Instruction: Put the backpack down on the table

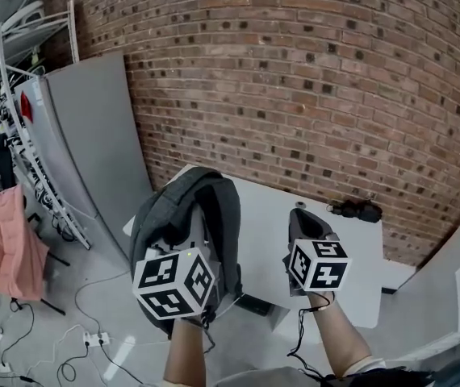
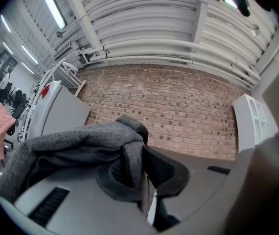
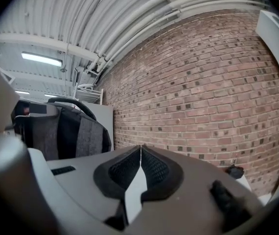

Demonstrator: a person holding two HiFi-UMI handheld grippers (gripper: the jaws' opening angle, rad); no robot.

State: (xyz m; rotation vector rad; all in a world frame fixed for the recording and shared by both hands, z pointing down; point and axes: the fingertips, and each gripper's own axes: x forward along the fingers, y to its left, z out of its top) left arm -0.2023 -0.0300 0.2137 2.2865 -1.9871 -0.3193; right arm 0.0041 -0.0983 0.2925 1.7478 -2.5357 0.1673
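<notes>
The grey backpack (image 1: pixel 186 216) hangs in the air over the near left corner of the white table (image 1: pixel 266 216). My left gripper (image 2: pixel 142 155) is shut on a grey strap of the backpack (image 2: pixel 81 141), and its marker cube (image 1: pixel 173 282) shows below the bag in the head view. To the right of the bag, my right gripper (image 1: pixel 298 214) is held over the table. Its jaws (image 3: pixel 140 150) are shut with nothing between them. In the right gripper view the backpack (image 3: pixel 63 131) shows at the left.
A black object (image 1: pixel 357 210) lies near the table's far right edge, below the brick wall (image 1: pixel 311 79). A grey panel (image 1: pixel 93 143), a white rack (image 1: pixel 8 95) and a pink garment (image 1: pixel 8 244) stand left. Cables and a power strip (image 1: pixel 93 341) lie on the floor.
</notes>
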